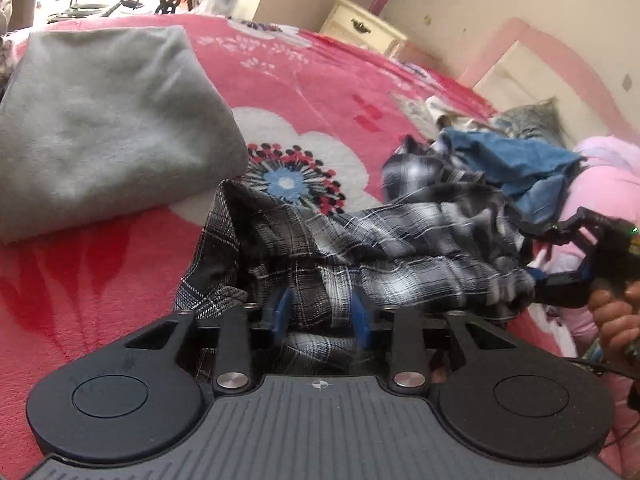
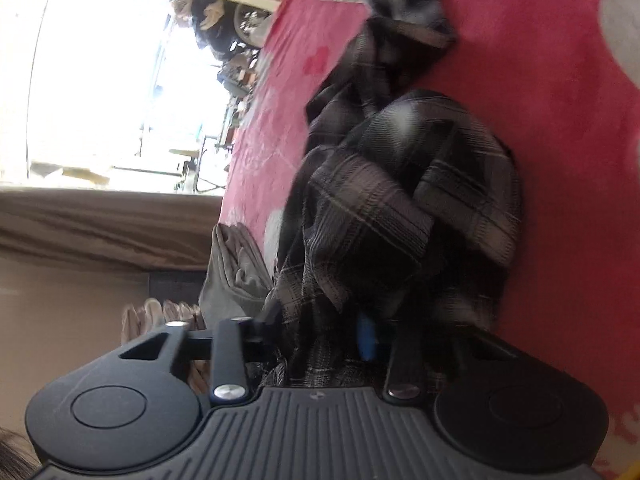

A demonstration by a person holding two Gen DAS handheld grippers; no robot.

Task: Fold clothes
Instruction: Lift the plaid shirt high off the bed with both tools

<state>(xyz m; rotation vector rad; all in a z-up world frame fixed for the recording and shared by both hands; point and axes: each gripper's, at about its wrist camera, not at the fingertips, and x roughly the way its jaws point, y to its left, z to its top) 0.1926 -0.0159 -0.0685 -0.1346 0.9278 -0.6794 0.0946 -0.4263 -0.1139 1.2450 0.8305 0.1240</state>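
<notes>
In the left wrist view, the left gripper [image 1: 322, 314] sits at the bottom middle of the frame and points down at a slant. Its two blue pads [image 1: 283, 312] are close together and squeeze a bunch of the black and white checked cloth shirt [image 1: 400, 248]. The shirt is thin and crumpled, with lots of folds. It spreads from the pads out to the right side of the frame. There the right gripper [image 1: 536, 276], black with blue bits, pinches its other end. A hand [image 1: 616, 320] holds that gripper at the right edge.

The shirt rests on a fluffy pink blanket with big white flowers [image 1: 312, 80]. A soft grey folded cloth [image 1: 108, 128] lies flat at the upper left. A rumpled blue cloth [image 1: 516, 160] sits behind the shirt at the right. A cream wooden drawer chest [image 1: 364, 26] stands at the top.

In the right wrist view, the picture is turned sideways and blurry. The right gripper is at the bottom middle. Only one blue pad [image 2: 367, 338] shows. The dark checked shirt bunches right over the jaws and hides the other pad, so the jaws look closed on it. The shirt piles up through the middle of the frame on the pink blanket.
</notes>
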